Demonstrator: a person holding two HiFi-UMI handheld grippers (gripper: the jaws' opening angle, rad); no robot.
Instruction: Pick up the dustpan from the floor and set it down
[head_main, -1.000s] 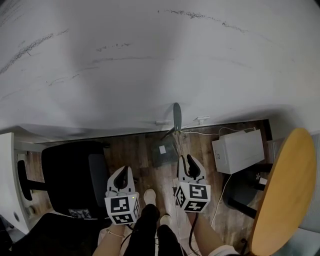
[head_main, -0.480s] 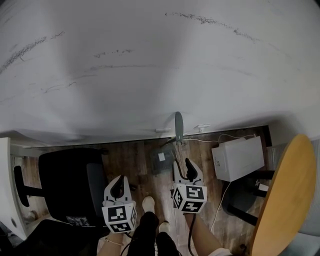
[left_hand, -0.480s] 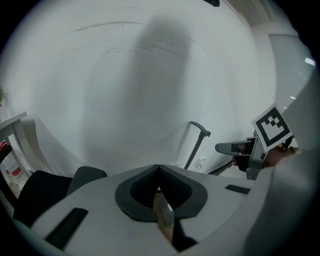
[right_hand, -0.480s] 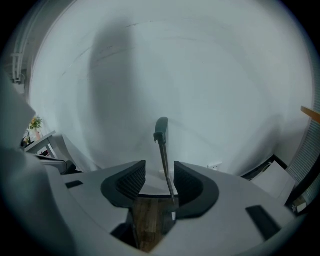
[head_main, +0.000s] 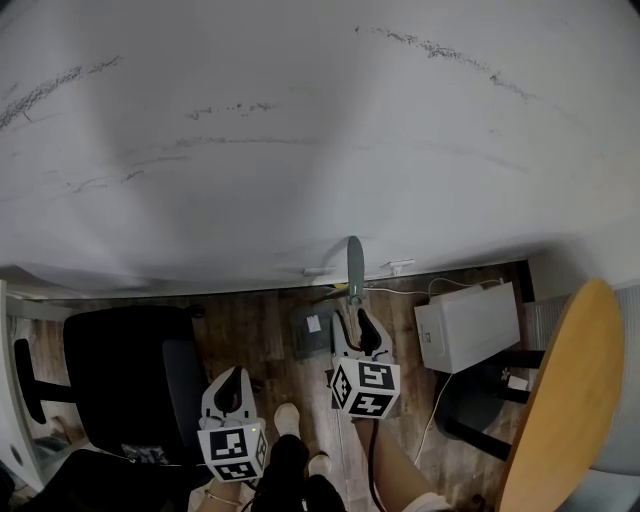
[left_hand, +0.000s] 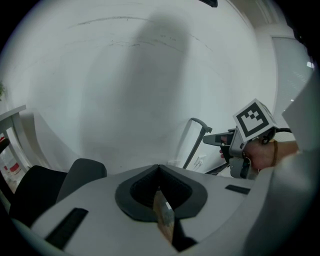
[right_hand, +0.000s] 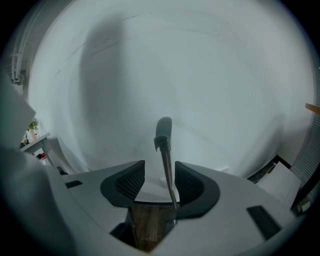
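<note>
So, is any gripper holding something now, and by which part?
Nothing is held. The right gripper has just been opening its jaws; the dustpan handle stands between them, ungripped. The left gripper is shut and empty.

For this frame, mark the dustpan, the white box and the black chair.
dustpan (head_main: 353, 264): head view, on its upright grey handle.
white box (head_main: 465, 325): head view, on its top face.
black chair (head_main: 120, 370): head view, on the seat.
</note>
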